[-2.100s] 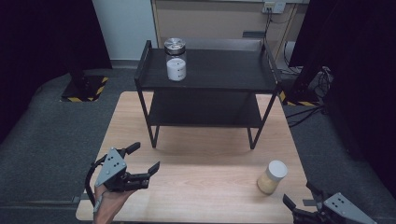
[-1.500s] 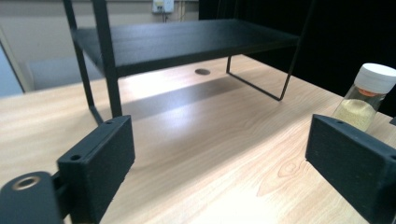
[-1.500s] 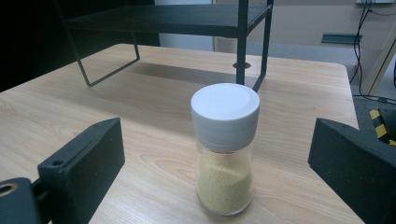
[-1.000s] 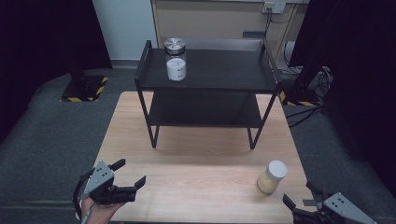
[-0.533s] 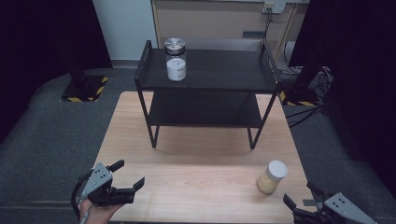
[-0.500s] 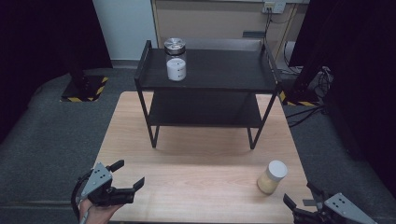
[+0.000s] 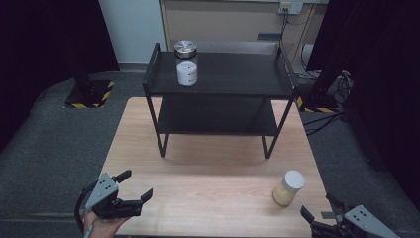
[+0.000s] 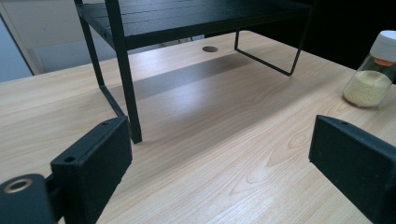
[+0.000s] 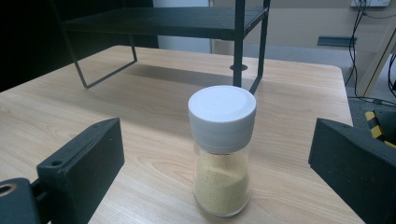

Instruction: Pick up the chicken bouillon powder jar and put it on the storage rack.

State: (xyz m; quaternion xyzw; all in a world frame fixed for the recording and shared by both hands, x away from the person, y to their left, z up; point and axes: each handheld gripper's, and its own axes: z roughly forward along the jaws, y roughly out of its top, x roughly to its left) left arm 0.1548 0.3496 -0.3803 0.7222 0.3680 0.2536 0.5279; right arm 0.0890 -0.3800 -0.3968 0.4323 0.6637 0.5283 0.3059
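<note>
We have not picked anything up yet. Our right tongs (image 9: pixel 215 163) are wide open and empty, pointed at the spice jar (image 9: pixel 222 149) standing on the surface (image 7: pixel 208 188). Our left tongs (image 7: pixel 130 191) are wide open and empty too. Next, we think, close on the jar. We see no words to read.

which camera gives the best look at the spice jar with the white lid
The right gripper view: the spice jar stands close, between open jaws, yellow grains visible. The high view shows it small on the table; the left gripper view catches it at the edge.
</note>
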